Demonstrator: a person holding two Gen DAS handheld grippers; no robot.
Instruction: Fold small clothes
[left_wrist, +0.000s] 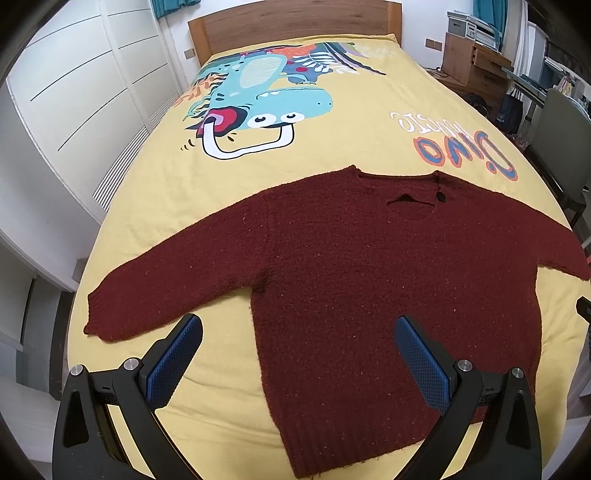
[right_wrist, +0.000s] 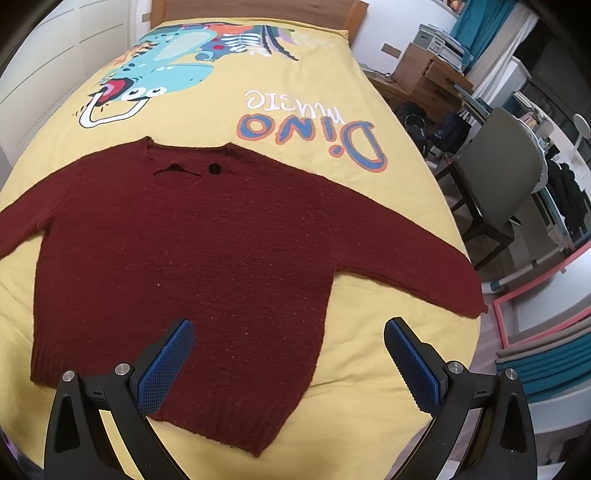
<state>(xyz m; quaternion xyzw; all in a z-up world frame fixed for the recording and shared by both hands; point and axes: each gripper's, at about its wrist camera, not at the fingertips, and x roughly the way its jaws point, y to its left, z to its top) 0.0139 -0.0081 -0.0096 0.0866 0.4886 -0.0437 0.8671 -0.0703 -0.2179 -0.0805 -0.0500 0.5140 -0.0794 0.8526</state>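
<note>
A small dark red knit sweater (left_wrist: 369, 277) lies flat on the yellow bed cover (left_wrist: 369, 140), both sleeves spread out, neck toward the headboard. It also shows in the right wrist view (right_wrist: 192, 258). My left gripper (left_wrist: 297, 328) is open and empty, above the sweater's lower left side near its left sleeve (left_wrist: 159, 288). My right gripper (right_wrist: 288, 328) is open and empty, above the sweater's lower right part near the hem; the right sleeve (right_wrist: 413, 269) reaches toward the bed's right edge.
The bed has a wooden headboard (left_wrist: 295, 22). White wardrobe doors (left_wrist: 74, 92) stand on the left. On the right are a grey chair (right_wrist: 498, 177), a wooden desk (right_wrist: 424, 77), bags on the floor (right_wrist: 443, 129) and a pink-framed thing (right_wrist: 535, 314).
</note>
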